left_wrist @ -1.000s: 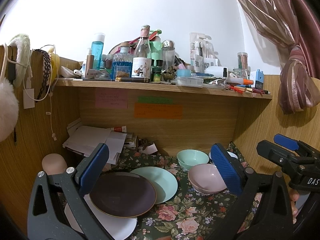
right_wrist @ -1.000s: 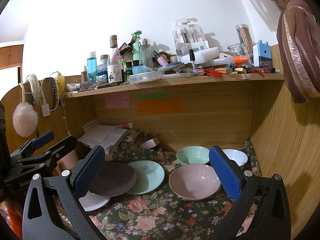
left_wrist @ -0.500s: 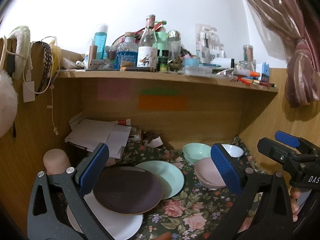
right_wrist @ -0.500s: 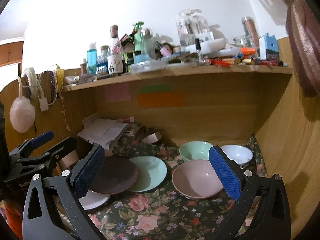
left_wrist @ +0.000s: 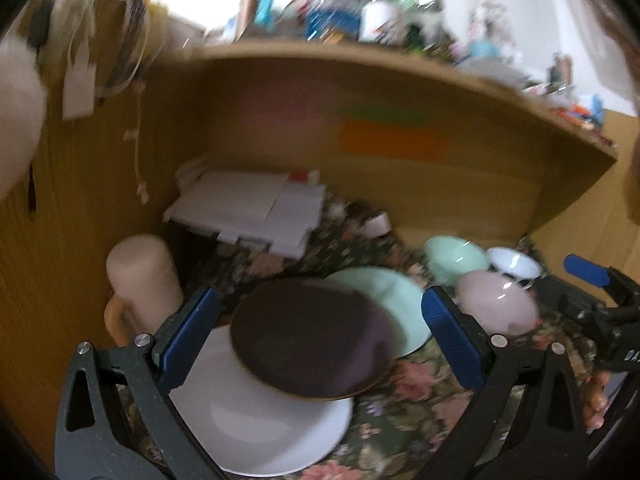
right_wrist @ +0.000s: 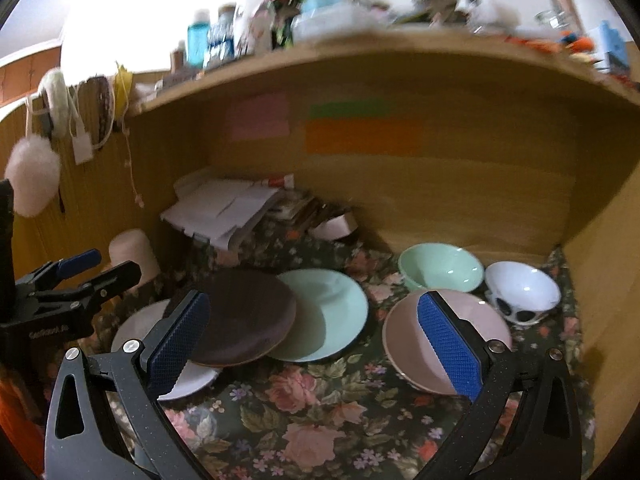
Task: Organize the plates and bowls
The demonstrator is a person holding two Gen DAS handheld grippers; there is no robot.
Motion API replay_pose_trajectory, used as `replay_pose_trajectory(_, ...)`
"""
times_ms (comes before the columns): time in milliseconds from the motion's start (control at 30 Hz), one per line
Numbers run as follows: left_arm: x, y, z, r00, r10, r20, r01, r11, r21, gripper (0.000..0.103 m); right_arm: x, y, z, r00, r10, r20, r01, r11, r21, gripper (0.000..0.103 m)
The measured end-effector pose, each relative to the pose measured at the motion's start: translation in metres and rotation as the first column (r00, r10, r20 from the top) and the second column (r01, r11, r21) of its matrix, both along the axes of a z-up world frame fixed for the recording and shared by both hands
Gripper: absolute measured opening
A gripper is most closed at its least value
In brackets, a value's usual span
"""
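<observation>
Three plates overlap on the floral cloth: a dark brown plate (left_wrist: pixel 308 340) (right_wrist: pixel 244 316) lies on a white plate (left_wrist: pixel 256 412) (right_wrist: pixel 136 328) and a mint plate (left_wrist: pixel 388 296) (right_wrist: pixel 328 312). To the right stand a pink bowl (left_wrist: pixel 496 304) (right_wrist: pixel 404 340), a mint bowl (left_wrist: pixel 456 258) (right_wrist: pixel 440 272) and a white bowl (left_wrist: pixel 514 266) (right_wrist: pixel 522 292). My left gripper (left_wrist: pixel 318 298) (right_wrist: pixel 114 264) is open above the dark plate. Open too, my right gripper (right_wrist: pixel 312 300) (left_wrist: pixel 560 276) has its right finger over the pink bowl. Neither holds anything.
A pink mug (left_wrist: pixel 140 276) (right_wrist: pixel 134 256) stands at the left wall beside the plates. A paper stack (left_wrist: pixel 248 208) fills the back left. A cluttered shelf (right_wrist: pixel 360 52) overhangs the nook. Wooden walls close in left, back and right. Floral cloth (right_wrist: pixel 320 420) shows in front.
Both grippers have moved closer and tipped down toward the dishes; the left wrist view is blurred by motion. The plates and bowls lie where they were.
</observation>
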State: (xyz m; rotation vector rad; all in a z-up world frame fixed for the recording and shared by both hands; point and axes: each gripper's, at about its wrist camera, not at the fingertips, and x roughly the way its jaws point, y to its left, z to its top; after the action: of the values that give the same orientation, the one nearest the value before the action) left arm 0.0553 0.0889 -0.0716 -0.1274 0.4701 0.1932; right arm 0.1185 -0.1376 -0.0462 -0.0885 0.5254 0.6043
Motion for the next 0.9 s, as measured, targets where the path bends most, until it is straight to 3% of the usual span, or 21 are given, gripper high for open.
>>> replay_pose_trajectory(233,0.017,0.048,-0.041,0.985,0.138,-0.106,-0.142,0.989,-0.035,0.103,0.04,0.022,-0.028,0.994,0.056,-0.089,-0.061,0.997,-0.05,0.103)
replay_pose_trajectory(500,0.04,0.068,-0.077,0.963,0.114,-0.244,-0.123,0.992,-0.025,0.103,0.073,0.054,-0.057,0.982,0.107,-0.158,-0.126,0.985,-0.119,0.103)
replay_pose_trajectory(633,0.051,0.075,-0.088,0.957,0.079,-0.28,-0.1,0.993,-0.064,0.102,0.086,0.07,-0.072,0.977,0.107,-0.182,-0.139,0.975,-0.172,0.102)
replay_pose_trajectory(700,0.054,0.08,-0.092,0.953,0.078,-0.293,-0.106,0.991,-0.079,0.099,0.091,0.077,-0.079,0.975,0.104,-0.197,-0.144,0.969,-0.199,0.099)
replay_pose_trajectory(867,0.061,0.09,-0.102,0.941,0.061,-0.333,-0.105,0.988,-0.113,0.091,0.108,0.094,-0.1,0.956,0.116,-0.27,-0.179,0.958,-0.223,0.076)
replay_pose_trajectory(900,0.062,0.092,-0.104,0.938,0.058,-0.341,-0.105,0.987,-0.121,0.091,0.111,0.097,-0.103,0.952,0.114,-0.282,-0.181,0.958,-0.222,0.076)
